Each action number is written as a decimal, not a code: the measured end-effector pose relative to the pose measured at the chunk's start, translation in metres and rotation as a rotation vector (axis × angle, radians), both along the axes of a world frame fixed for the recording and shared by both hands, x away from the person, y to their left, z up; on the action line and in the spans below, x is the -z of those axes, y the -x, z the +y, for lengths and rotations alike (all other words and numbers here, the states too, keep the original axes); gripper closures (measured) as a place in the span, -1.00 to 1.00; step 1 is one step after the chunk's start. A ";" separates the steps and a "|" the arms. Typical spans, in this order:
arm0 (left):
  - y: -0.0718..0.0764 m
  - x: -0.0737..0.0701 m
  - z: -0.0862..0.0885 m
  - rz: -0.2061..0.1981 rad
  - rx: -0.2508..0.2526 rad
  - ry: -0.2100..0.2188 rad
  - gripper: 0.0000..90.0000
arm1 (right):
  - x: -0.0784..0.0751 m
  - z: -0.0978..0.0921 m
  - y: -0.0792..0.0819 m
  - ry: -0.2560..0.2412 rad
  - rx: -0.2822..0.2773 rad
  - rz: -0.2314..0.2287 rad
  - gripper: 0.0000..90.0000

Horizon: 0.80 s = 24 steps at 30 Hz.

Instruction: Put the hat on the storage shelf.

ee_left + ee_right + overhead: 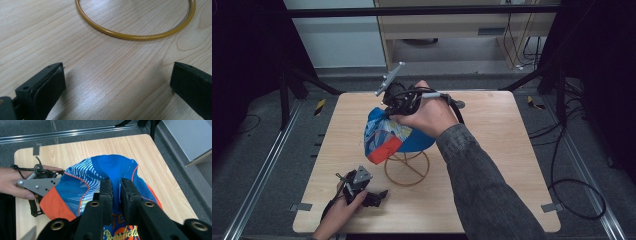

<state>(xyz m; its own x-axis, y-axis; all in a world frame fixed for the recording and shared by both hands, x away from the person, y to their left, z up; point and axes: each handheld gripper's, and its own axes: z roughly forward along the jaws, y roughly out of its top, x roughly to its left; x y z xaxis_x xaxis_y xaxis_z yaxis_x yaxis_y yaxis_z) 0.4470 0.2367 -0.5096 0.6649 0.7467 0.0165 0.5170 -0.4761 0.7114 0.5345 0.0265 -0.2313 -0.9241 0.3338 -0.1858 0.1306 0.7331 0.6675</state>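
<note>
So your right tool (116, 186) is pinching the blue cap (394, 135) right over the gold wire stand (407, 167); left tool (371, 196) sits open on the counter (492, 165), stand ring just ahead.

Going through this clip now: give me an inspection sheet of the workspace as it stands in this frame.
Surface: light wooden tabletop, bare apart from the job's things.
Job's things: blue, white and orange fabric cap draped over a yellow wire stand with a ring base; the ring lies flat on the wood.
Clutter: nothing seen.
Grippers: right gripper pinches a fold of the cap's blue crown, jaws nearly together; left gripper sits low over the table short of the ring, jaws wide apart, holding nothing.
Cables: black cable loops from the right gripper; more cables on the floor at right.
Surroundings: grey floor, metal rails, dark frame.
</note>
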 end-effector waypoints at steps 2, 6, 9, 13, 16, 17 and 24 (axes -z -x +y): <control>0.000 0.000 0.000 0.000 0.000 0.000 -1.00 | -0.001 -0.001 0.000 0.000 0.002 -0.003 0.69; 0.000 0.000 0.000 0.000 0.000 0.000 -1.00 | -0.003 -0.003 0.002 -0.013 0.003 -0.005 0.61; 0.000 0.000 0.000 0.001 0.000 0.000 -1.00 | -0.006 -0.005 0.004 -0.025 0.003 -0.006 0.60; 0.000 0.000 0.000 0.001 0.000 0.000 -1.00 | -0.007 -0.008 0.005 -0.024 0.007 -0.008 0.58; 0.000 0.000 0.000 0.000 0.000 0.000 -1.00 | -0.009 -0.012 0.005 -0.029 0.013 -0.010 0.58; 0.000 0.000 0.000 0.000 0.000 0.000 -1.00 | -0.010 -0.013 0.006 -0.034 0.016 -0.011 0.58; 0.000 0.000 0.000 0.000 0.000 0.000 -1.00 | -0.013 -0.025 0.010 -0.055 0.029 -0.014 0.56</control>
